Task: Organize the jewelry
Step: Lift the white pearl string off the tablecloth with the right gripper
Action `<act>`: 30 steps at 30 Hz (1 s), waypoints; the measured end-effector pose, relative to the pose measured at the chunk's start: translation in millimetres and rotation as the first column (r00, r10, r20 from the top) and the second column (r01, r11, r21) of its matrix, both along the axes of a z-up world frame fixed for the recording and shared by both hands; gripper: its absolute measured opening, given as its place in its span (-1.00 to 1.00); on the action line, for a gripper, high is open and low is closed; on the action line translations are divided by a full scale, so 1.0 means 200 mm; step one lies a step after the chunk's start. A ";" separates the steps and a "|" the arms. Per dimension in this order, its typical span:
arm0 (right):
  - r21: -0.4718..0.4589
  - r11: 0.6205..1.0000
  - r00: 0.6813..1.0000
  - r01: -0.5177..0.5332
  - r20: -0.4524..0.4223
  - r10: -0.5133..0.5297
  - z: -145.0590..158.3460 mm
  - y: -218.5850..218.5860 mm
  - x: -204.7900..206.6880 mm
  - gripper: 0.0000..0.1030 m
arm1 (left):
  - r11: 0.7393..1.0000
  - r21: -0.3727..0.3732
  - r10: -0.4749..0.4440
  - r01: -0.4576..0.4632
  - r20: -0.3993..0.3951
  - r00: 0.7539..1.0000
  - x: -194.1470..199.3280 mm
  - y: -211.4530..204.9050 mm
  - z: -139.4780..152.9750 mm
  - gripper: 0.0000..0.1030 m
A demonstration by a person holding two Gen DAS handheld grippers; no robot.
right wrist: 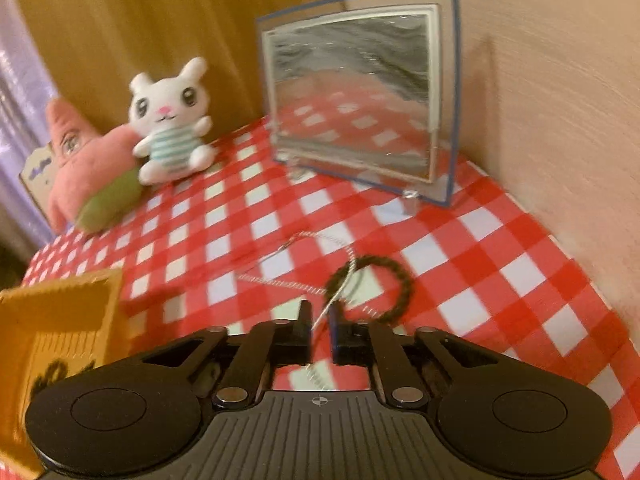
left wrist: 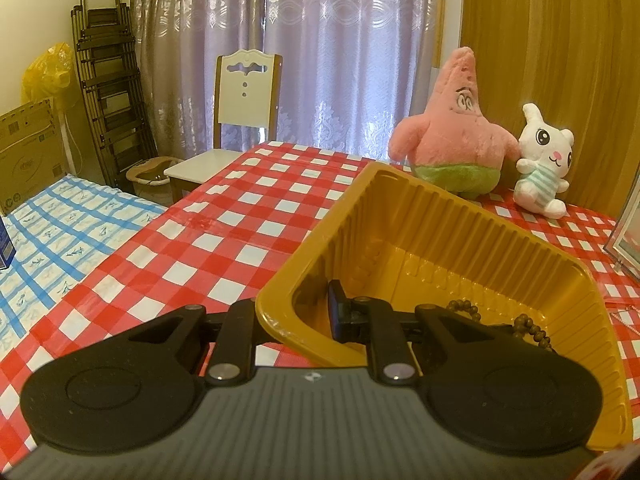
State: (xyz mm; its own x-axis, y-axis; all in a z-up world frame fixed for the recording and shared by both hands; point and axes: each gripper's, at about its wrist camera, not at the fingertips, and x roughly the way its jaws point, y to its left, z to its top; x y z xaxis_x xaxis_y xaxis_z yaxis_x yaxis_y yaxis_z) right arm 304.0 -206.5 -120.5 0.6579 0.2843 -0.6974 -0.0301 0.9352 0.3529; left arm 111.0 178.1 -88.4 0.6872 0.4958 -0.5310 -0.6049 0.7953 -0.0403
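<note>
Home, dining or living room. Table (left wrist: 224,216) under red-white checked cloth fills centre. Cream dining chair (left wrist: 240,120) behind it, lilac patterned curtains (left wrist: 280,52) across top. Plush pink starfish (left wrist: 456,128) and white bunny (left wrist: 544,160) at right. Folded rack (left wrist: 108,92), cardboard box (left wrist: 30,148), yellow bag (left wrist: 48,68) at upper left.

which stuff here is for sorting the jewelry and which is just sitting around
For the job: yellow tray, held tilted by the left tool; bead bracelet inside it; silver chain and dark braided ring by the right tool.

Lying about: pink plush, white bunny, mirror.
</note>
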 end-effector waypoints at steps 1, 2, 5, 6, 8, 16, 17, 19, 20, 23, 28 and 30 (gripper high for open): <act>0.005 1.000 1.000 0.010 0.002 -0.010 -0.01 -0.01 0.02 -0.39 | 1.000 -0.001 0.000 0.000 -0.001 1.000 0.00 0.00 0.00 -0.69; 0.011 1.000 1.000 0.020 0.004 -0.020 -0.02 -0.02 0.04 -0.34 | 1.000 -0.001 0.000 0.000 -0.001 1.000 0.00 0.00 0.00 -0.69; 0.031 0.999 1.000 0.017 0.016 -0.017 -0.03 -0.03 0.07 -0.32 | 1.000 0.000 0.001 -0.001 0.000 1.000 0.00 0.00 0.00 -0.69; 0.025 1.000 1.000 0.019 0.014 -0.020 -0.04 -0.03 0.09 -0.33 | 1.000 0.000 0.001 -0.001 -0.001 1.000 0.00 0.00 0.00 -0.69; 0.029 0.999 1.000 0.014 0.010 -0.014 -0.06 -0.03 0.12 -0.33 | 1.000 -0.002 0.001 -0.001 -0.001 1.000 0.00 0.00 0.00 -0.69; 0.035 0.999 0.999 0.034 -0.016 -0.034 -0.12 0.00 0.16 -0.84 | 1.000 -0.002 0.002 -0.002 -0.002 1.000 0.00 0.00 0.00 -0.69; 0.031 0.999 1.000 0.027 -0.017 -0.026 -0.12 0.00 0.16 -0.86 | 1.000 -0.002 0.002 -0.002 -0.002 1.000 0.00 0.00 0.00 -0.69; 0.021 1.000 1.000 0.015 -0.011 -0.015 -0.11 0.01 0.15 -0.92 | 1.000 -0.003 0.002 -0.002 -0.003 1.000 0.00 0.00 0.00 -0.69; 0.027 1.000 1.000 0.012 -0.008 -0.012 -0.10 0.01 0.14 -0.92 | 1.000 -0.002 0.001 -0.001 -0.003 1.000 0.00 0.00 0.00 -0.69; 0.060 0.998 1.000 0.007 0.009 -0.008 -0.07 0.00 0.11 -0.92 | 1.000 -0.002 0.001 -0.001 -0.002 1.000 0.00 0.00 0.00 -0.69; 0.119 0.992 0.998 -0.032 0.060 0.025 0.04 0.00 0.00 -0.92 | 1.000 -0.003 0.003 -0.003 -0.001 1.000 0.00 0.00 0.00 -0.69; 0.131 0.990 0.996 -0.045 0.083 0.035 0.09 -0.01 -0.04 -0.93 | 1.000 -0.003 0.002 -0.002 -0.001 1.000 0.00 0.00 0.00 -0.69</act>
